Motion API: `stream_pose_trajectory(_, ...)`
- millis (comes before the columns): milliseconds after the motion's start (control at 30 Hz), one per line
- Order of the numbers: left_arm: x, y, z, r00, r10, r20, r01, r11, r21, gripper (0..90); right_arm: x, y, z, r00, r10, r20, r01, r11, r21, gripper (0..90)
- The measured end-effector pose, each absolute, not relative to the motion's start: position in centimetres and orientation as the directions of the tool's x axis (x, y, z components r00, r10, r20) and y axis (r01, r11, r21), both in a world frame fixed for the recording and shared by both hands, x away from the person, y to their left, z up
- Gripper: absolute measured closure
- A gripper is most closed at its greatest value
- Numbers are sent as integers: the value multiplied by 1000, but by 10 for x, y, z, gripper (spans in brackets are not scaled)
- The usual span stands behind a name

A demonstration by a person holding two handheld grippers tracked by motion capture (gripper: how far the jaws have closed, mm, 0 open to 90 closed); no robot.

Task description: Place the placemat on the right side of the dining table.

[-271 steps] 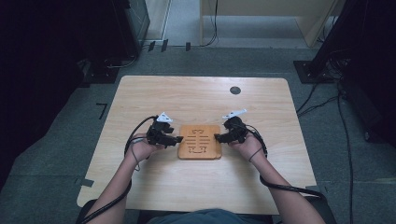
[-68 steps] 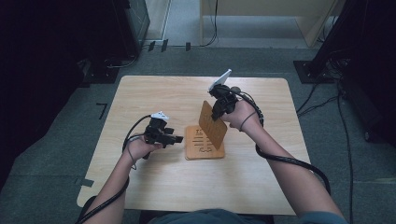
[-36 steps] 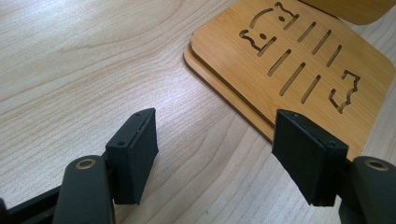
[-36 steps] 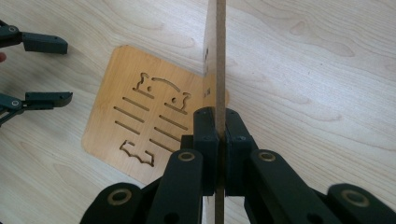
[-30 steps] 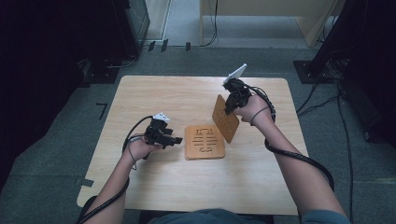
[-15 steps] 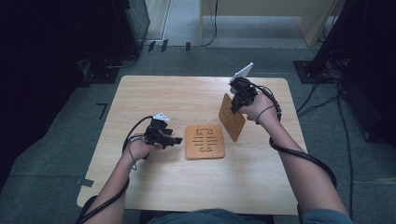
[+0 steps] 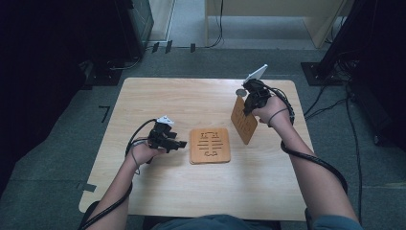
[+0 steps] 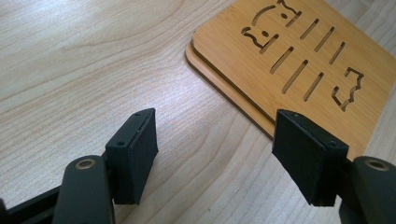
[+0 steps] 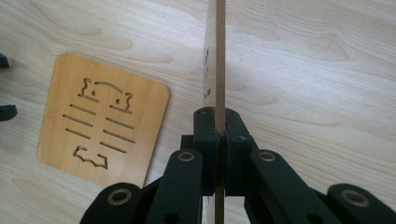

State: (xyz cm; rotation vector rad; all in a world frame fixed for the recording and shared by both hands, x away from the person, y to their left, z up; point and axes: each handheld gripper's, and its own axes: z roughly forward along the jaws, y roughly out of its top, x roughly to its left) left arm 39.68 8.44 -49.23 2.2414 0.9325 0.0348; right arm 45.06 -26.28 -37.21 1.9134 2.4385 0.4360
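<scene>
Our right gripper has its jaws pinched tight on the edge of a thin wooden board, held on edge and lifted at about two o'clock on the table. Our left gripper has its jaws spread wide with nothing between them, low over the wood at nine o'clock. Just beside it, at the centre, a second slotted board lies flat.

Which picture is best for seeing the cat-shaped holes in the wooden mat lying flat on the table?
The left gripper view: the flat mat is close, so its cut-outs look big and sharp. The right gripper view shows the whole pattern, smaller. In the high view it is tiny.
</scene>
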Motion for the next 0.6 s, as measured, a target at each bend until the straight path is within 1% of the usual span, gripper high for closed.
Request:
stream_pose_trajectory(233,397,84,-492,741,632,-227,613,-499,612,300,452,-274,-374,-229,959,164,957,191,220,877)
stream_pose_trajectory(600,396,84,-493,741,633,-226,613,-500,612,299,455,-289,-368,-196,971,137,961,162,224,877)
